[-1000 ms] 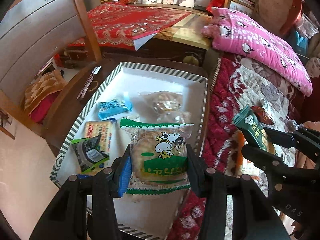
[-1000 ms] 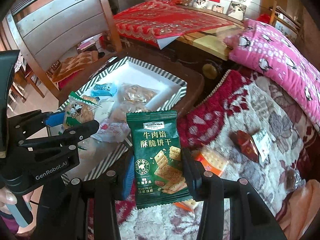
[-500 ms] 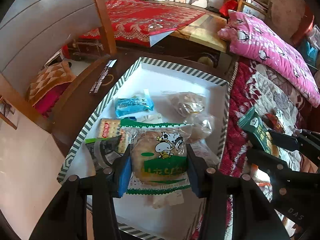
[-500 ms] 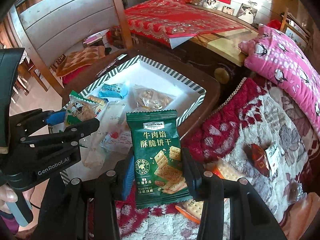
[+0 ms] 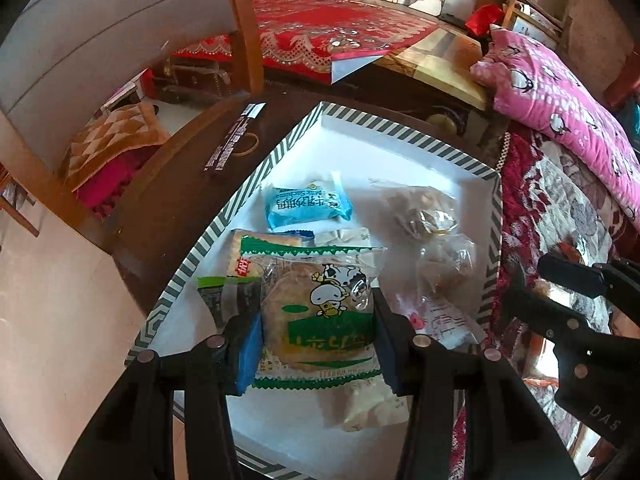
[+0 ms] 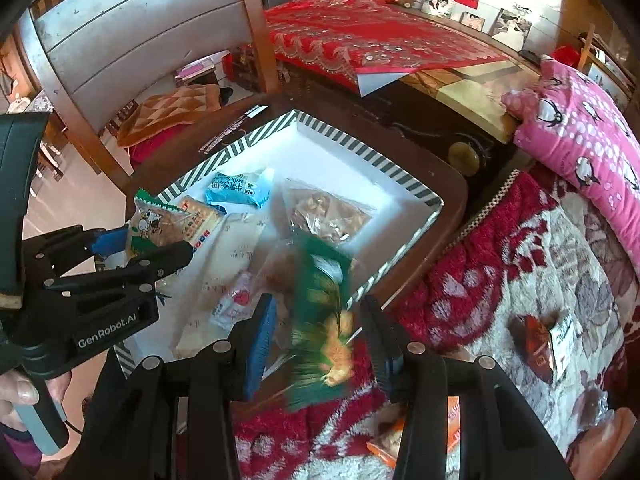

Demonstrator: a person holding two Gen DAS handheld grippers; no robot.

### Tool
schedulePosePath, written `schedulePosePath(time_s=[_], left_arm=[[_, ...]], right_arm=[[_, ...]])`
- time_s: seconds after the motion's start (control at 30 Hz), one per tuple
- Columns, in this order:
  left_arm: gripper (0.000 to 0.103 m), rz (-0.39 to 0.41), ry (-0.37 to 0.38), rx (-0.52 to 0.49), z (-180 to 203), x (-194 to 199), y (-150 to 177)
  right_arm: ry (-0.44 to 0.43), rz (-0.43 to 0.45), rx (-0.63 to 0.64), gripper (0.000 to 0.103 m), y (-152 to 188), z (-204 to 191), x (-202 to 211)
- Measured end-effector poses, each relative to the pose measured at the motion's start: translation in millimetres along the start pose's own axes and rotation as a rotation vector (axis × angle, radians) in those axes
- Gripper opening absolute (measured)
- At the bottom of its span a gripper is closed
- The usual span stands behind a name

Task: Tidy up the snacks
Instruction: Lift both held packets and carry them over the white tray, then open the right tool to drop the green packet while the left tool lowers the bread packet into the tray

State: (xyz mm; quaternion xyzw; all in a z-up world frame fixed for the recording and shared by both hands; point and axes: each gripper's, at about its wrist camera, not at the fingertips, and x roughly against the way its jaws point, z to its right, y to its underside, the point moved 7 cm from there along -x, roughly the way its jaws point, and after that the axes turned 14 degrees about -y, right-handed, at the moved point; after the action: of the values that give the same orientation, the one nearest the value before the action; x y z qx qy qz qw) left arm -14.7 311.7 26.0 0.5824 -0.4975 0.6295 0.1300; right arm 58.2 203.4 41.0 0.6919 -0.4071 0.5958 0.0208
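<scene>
Since the earlier frame, the green cracker packet (image 6: 322, 320) is leaving the right gripper (image 6: 318, 340): it is showing blurred and tilted between jaws now standing apart, over the near corner of the striped tray (image 6: 404, 188), lower centre of frame. The left gripper (image 5: 316, 332) is keeping its jaws clamped on the cow-print cake packet (image 5: 320, 312), holding it above the tray (image 5: 408, 136) at centre frame. A blue packet (image 5: 308, 206) and clear-wrapped snacks (image 5: 424, 212) are lying inside the tray. An orange packet (image 6: 538, 346) is sitting on the floral blanket (image 6: 520, 272), lower right.
</scene>
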Motion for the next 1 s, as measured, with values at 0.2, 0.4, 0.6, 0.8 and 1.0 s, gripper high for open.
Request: schedulePosePath(time_s=[0.2,0.4,0.6,0.8,1.0], left_arm=[[0.047,-0.011,-0.007,0.008,-3,-8,0],[0.047,-0.011,-0.002,0.010,-2,-8,0],[0.047,-0.012,-0.005,0.010,-1,-7,0],[0.047,-0.016,-0.012,0.000,-1,-5,3],[0.047,-0.019,-0.022,0.004,-2,-8,1]], right_arm=[[-0.007,-0.007,0.009,0.047,-10,0,-12],[-0.020,-0.022,-0.020,0.048,9,19,-1],[-0.082,-0.064,0.041,0.069,50,27,-7],[-0.118,-0.099,0.162,0.069,62,18,-35],[-0.164,-0.100,0.176,0.069,62,19,-51]])
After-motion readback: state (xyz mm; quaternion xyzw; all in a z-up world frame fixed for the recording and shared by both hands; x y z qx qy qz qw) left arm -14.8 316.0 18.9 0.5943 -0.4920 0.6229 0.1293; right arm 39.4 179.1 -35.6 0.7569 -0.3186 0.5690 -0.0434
